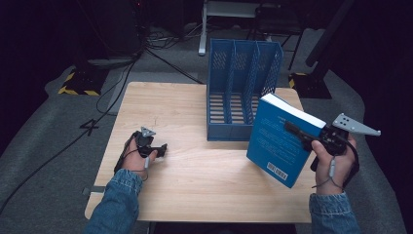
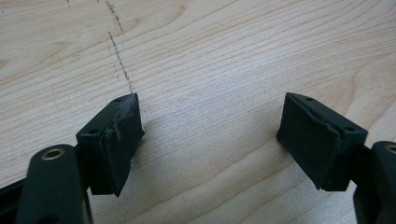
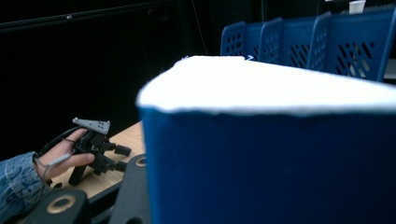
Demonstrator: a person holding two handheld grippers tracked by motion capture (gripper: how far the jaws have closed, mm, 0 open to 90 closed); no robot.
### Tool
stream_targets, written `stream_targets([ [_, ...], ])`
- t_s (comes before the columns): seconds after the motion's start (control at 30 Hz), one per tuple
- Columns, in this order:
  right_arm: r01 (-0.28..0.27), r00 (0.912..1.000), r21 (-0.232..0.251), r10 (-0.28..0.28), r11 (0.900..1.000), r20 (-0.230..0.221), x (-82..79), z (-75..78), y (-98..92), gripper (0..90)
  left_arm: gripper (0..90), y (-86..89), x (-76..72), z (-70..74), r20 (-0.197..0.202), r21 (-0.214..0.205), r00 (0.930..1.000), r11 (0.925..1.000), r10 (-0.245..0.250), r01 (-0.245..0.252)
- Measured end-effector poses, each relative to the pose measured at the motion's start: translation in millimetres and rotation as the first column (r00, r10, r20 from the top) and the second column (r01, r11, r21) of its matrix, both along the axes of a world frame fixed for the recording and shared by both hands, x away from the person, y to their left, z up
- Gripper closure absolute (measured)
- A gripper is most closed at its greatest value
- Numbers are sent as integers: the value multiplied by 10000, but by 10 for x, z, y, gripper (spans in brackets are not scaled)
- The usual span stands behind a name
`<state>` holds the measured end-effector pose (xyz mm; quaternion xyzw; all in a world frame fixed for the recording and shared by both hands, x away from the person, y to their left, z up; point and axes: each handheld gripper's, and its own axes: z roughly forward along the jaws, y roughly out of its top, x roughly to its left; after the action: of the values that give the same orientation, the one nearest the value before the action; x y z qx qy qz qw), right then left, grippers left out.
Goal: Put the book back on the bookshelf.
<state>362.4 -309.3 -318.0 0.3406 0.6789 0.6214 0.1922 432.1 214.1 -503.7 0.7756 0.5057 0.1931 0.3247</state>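
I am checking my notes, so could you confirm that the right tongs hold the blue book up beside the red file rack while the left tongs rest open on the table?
One detail is wrong: the file rack is blue, not red, as the high view shows. The right tongs do hold the blue book up beside it, and the left tongs rest open on the table.

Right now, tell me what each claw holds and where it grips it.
The right claw clamps the blue book at its upper right edge, lifted off the table. The left claw is open and holds nothing.

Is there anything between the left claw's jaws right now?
No, the left claw stands open over bare table, nothing between its jaws.
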Motion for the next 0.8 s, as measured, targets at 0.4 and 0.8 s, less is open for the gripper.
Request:
stream_targets([
  [0.4,-282,9995,-15,282,9996,133,218,371,165,613,187,18,10,-1,-54,-263,10000,9996,-64,62],
  [0.8,-193,9998,60,192,9998,105,528,659,342,614,154,-12,15,-8,-49,28,9994,9995,-330,330],
])
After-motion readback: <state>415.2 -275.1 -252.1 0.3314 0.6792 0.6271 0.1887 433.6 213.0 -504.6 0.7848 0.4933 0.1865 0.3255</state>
